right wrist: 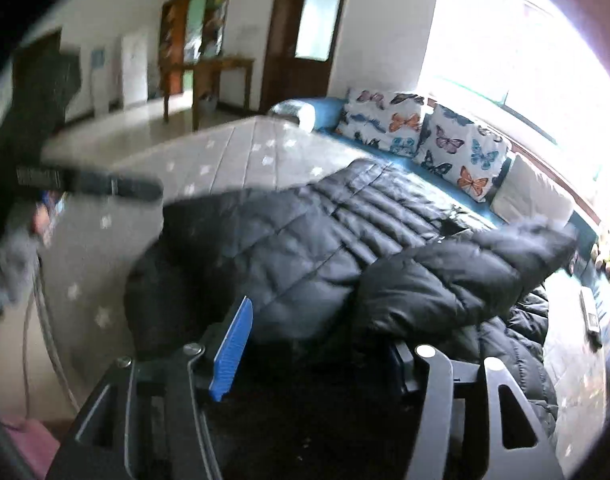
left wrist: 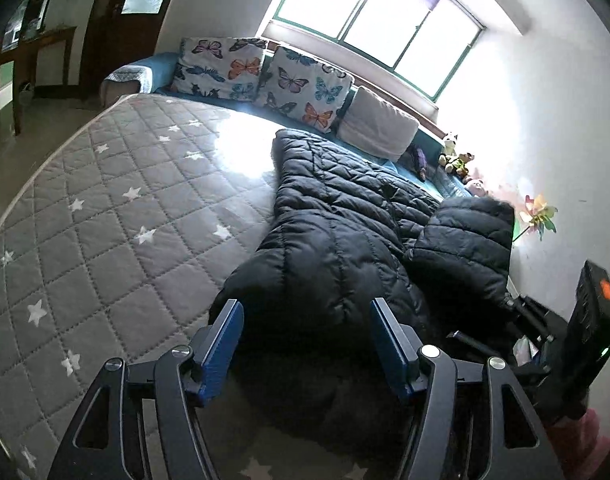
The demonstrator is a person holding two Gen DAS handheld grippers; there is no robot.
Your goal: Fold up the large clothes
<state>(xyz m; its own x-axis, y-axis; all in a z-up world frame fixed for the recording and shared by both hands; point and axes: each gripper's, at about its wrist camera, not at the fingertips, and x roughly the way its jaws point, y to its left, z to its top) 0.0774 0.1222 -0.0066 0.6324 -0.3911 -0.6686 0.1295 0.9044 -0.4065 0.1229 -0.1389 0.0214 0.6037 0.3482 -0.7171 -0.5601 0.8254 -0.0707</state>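
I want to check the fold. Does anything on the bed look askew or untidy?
Yes. The jacket lies crooked on the bed, and its sleeve is folded over in a puffy hump, not flat. Nothing looks spilled or damaged.

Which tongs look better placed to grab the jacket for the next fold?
Probably the left tongs: open, straddling the black puffer jacket near its edge. The right tongs are open too, view blurred.

Black quilted puffer jacket (left wrist: 337,216) on grey star-patterned bedspread (left wrist: 105,208); white cushions (left wrist: 305,84) with multicoloured butterflies; possibly teal sheet (right wrist: 409,166).
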